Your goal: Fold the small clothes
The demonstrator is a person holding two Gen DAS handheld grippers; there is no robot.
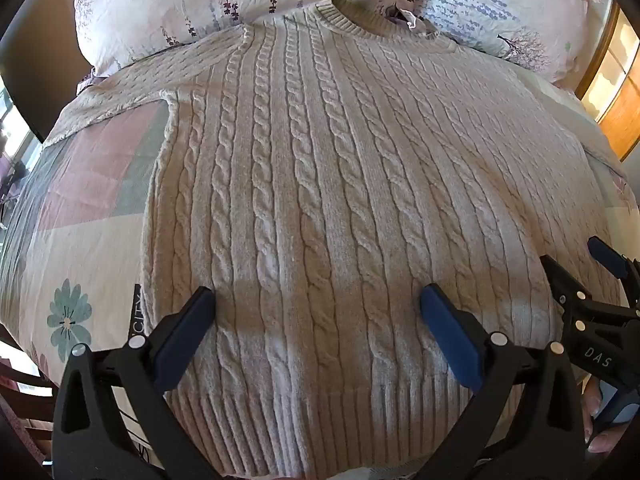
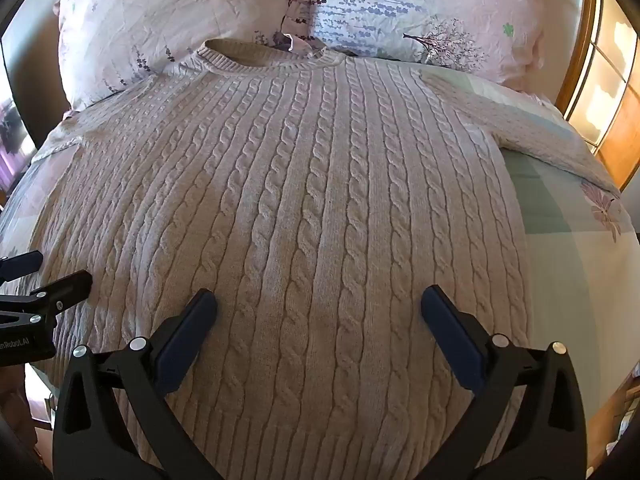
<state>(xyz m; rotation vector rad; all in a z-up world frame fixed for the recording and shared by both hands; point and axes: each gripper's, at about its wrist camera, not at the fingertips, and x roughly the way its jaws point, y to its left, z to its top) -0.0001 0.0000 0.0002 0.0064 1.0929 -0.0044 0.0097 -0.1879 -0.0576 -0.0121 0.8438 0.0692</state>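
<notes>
One cream cable-knit sweater [image 1: 320, 184] lies flat on the bed's patchwork quilt [image 1: 92, 184], filling the space between and ahead of both sets of jaws, its collar far ahead against two floral pillows [image 2: 168, 28]. The left gripper [image 1: 318, 304] and right gripper [image 2: 319, 304] hover over the hem, jaws spread wide, empty.

Sweater [image 1: 320, 200]: chunky cable-knit, matt, fuzzy, ribbed at the hem. Bedsheet [image 1: 80, 208] and pillows [image 2: 168, 20]: thin printed cloth, smooth, lightly creased. Left tool [image 1: 318, 316]: matt black plastic, blue rubbery pads [image 1: 448, 340], shiny metal pins; glossy wood frame upper right.
</notes>
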